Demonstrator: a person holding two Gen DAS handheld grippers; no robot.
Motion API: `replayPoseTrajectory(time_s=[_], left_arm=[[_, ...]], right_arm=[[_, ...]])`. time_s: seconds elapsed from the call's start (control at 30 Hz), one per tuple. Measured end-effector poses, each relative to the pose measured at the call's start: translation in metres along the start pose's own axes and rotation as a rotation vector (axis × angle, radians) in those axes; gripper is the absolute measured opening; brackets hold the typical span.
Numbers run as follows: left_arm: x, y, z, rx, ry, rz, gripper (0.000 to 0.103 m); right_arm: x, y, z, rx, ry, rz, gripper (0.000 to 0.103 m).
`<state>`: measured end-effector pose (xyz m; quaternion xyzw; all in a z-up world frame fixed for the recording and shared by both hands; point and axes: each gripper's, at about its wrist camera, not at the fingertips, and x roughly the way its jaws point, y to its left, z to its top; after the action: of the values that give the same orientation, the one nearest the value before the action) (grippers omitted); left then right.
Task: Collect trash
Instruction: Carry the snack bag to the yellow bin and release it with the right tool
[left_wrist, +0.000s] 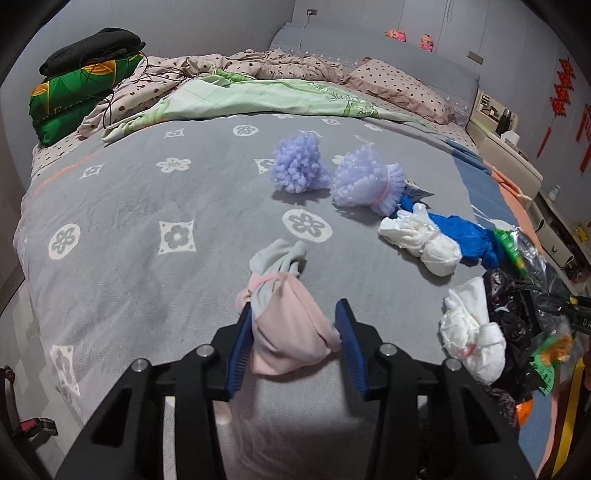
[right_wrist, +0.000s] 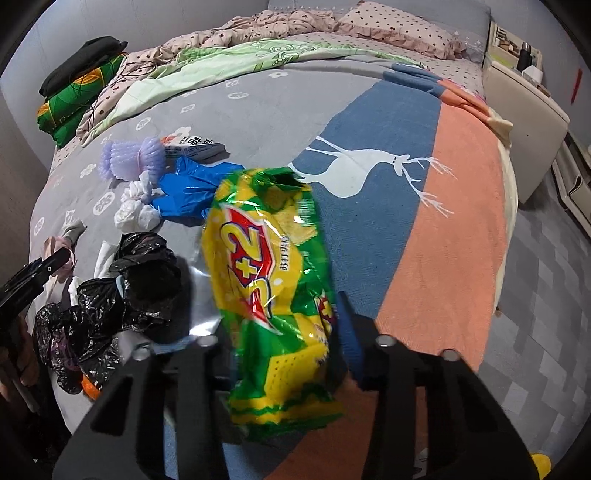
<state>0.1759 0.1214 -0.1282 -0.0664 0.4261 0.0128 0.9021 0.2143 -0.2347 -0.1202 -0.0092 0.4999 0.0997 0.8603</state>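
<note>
The left claw (left_wrist: 293, 334) pinched a pink cloth bundle (left_wrist: 286, 332) at six o'clock on the bed (left_wrist: 129, 221). The right claw (right_wrist: 284, 325) clamped a snack wrapper (right_wrist: 269, 280) above the bedspread.

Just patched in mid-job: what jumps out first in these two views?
The yellow-green snack wrapper fills the right wrist view, clamped in the right hand-held gripper. In the left view, the left hand-held gripper closes around a pink cloth bundle on the grey bedspread, with purple foam nets beyond.

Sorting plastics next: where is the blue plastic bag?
In the right wrist view, the blue plastic bag lies left of centre on the grey blanket, between the white bundle and the snack wrapper.
</note>
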Motion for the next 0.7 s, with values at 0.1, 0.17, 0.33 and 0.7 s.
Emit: replayPoseTrajectory(time_s=[0.1,0.17,0.33,0.7], left_arm=[[-0.003,-0.001,-0.002,0.008,-0.011,0.005,0.036],[-0.004,0.002,-0.002,0.001,-0.013,0.001,0.035],[-0.016,0.014,0.001,-0.049,-0.033,-0.022,0.035],[-0.076,-0.011,0.014,-0.008,-0.134,-0.096,0.035]], right_arm=[[-0.001,0.001,-0.001,-0.001,-0.006,-0.001,0.027],[-0.005,0.003,0.0,-0.007,-0.019,-0.013,0.025],[-0.022,0.002,0.002,0.007,-0.059,-0.03,0.024],[-0.091,-0.013,-0.015,0.048,-0.157,-0.054,0.024]])
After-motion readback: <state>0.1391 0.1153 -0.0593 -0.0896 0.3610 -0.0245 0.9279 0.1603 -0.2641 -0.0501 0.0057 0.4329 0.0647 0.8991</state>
